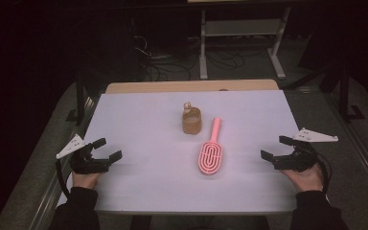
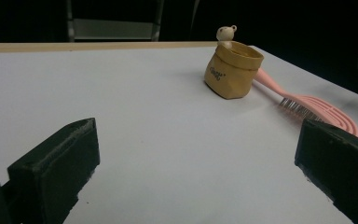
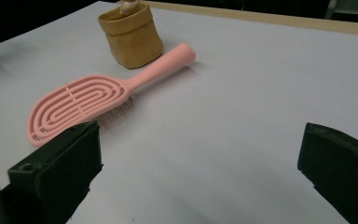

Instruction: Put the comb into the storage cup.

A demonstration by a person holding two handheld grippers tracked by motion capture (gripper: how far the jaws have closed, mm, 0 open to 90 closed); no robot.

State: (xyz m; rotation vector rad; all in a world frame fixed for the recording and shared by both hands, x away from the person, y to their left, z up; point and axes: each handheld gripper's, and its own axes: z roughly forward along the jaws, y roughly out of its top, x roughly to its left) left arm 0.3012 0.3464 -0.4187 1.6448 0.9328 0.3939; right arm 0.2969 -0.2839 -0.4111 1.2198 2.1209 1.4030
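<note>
A pink hairbrush (image 1: 210, 152) (image 2: 307, 105) (image 3: 91, 97) lies bristles down near the middle of the white table, its handle pointing away toward the far edge. Just left of the handle stands a small tan pouch-like cup (image 1: 191, 120) (image 2: 233, 70) (image 3: 130, 33) with a little bear figure (image 1: 187, 107) (image 2: 225, 34) at its rim. My left gripper (image 1: 108, 148) (image 2: 191, 172) rests open at the table's left side, nothing between its jaws. My right gripper (image 1: 276, 147) (image 3: 200, 172) rests open at the right side, its jaws empty, the brush head just beyond its left jaw in its own view.
The white table top (image 1: 148, 120) ends in a wooden strip (image 1: 191, 86) at the far edge. Beyond it, in the dark, stand a metal frame (image 1: 242, 38) and cables on the floor. Bare white surface lies between the two grippers.
</note>
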